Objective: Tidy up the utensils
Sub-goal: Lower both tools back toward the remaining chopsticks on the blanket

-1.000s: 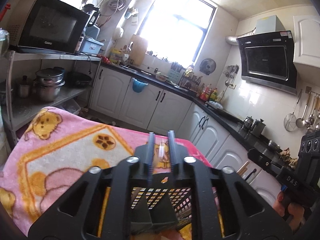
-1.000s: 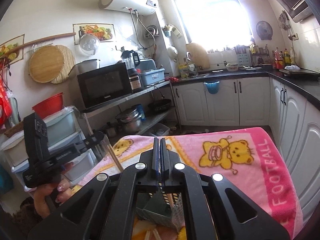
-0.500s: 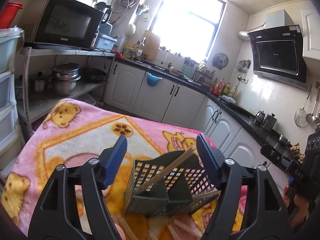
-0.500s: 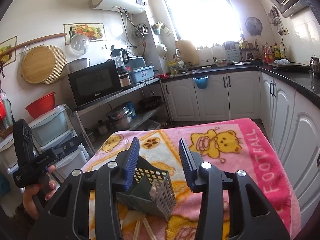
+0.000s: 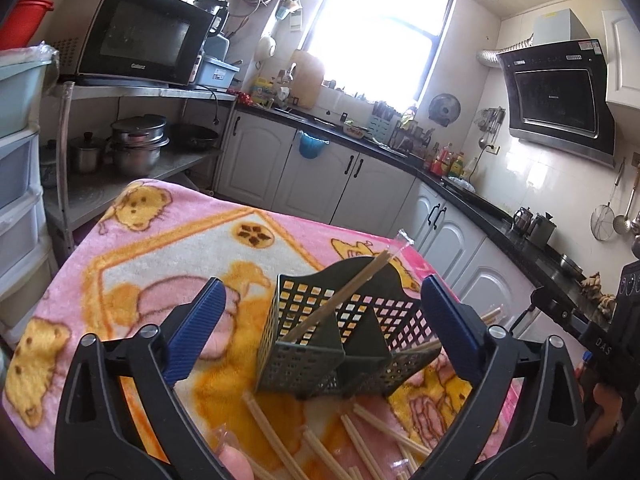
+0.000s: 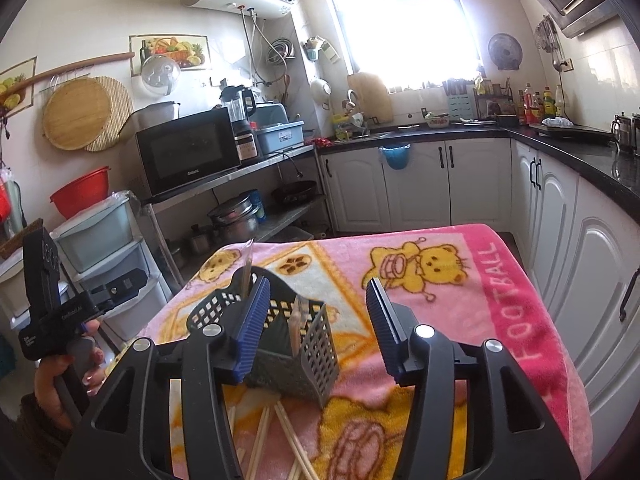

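A dark green perforated utensil basket [image 5: 344,340] stands on the pink bear blanket [image 5: 160,240]; it also shows in the right wrist view [image 6: 296,348]. A wrapped pair of chopsticks [image 5: 344,292] leans in its left compartment, and another pair [image 6: 298,324] stands in a compartment nearer the right gripper. Several wrapped chopsticks [image 5: 360,436] lie loose on the blanket in front of the basket. My left gripper [image 5: 320,332] is open and empty above the basket. My right gripper [image 6: 316,324] is open and empty beside it.
A steel shelf with a microwave [image 5: 140,36] and pots [image 5: 136,144] stands to the left. Plastic drawers [image 6: 104,252] are near the table's left edge. White cabinets and a black counter [image 6: 560,148] run behind and to the right.
Both grippers have gone from shut to open and pulled back. The chopsticks they held now stand in the basket, let go.
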`<state>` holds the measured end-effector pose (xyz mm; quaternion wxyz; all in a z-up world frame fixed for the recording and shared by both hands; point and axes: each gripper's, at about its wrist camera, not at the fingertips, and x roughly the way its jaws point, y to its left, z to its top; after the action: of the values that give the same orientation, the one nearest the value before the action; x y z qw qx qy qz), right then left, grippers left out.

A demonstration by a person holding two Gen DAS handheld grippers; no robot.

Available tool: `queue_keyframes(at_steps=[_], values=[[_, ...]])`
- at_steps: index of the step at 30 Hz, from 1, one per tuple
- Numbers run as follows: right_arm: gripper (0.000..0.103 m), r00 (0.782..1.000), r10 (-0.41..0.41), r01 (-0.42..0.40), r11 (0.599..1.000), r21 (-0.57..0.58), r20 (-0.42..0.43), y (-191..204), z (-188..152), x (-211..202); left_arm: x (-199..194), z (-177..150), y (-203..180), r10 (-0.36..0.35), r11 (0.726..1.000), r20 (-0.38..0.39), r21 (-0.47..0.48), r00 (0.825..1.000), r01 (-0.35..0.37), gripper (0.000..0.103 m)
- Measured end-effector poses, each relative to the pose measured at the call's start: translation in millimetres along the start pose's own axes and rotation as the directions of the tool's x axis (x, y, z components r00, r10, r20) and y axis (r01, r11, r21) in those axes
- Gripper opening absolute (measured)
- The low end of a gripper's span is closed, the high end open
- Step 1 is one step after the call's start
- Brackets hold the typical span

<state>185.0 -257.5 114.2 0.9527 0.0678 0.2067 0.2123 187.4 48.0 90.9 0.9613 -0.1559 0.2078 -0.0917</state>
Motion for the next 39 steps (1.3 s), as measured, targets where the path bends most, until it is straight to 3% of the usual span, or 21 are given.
queue_keyframes(at_steps=[8,27,39], values=[[0.05,1.0,0.008,-0.009,0.999,-0.043,-0.025,12,-18,-12,-10,-15,0,0.014,1.0,-0.014,0.002,1.0,-0.014,0.092],[0.057,0.979,0.038,-0.071,0.984,-0.163,-0.199,53,-68,12,-11,-60,25,0.079,0.996,-0.131,-0.033,0.988,-0.084,0.092],[0.064,0.957,-0.012,-0.065,0.964,-0.256,-0.289,61,-89,35,0,-86,40,0.126,0.99,-0.242,-0.036,0.962,-0.139,0.092]])
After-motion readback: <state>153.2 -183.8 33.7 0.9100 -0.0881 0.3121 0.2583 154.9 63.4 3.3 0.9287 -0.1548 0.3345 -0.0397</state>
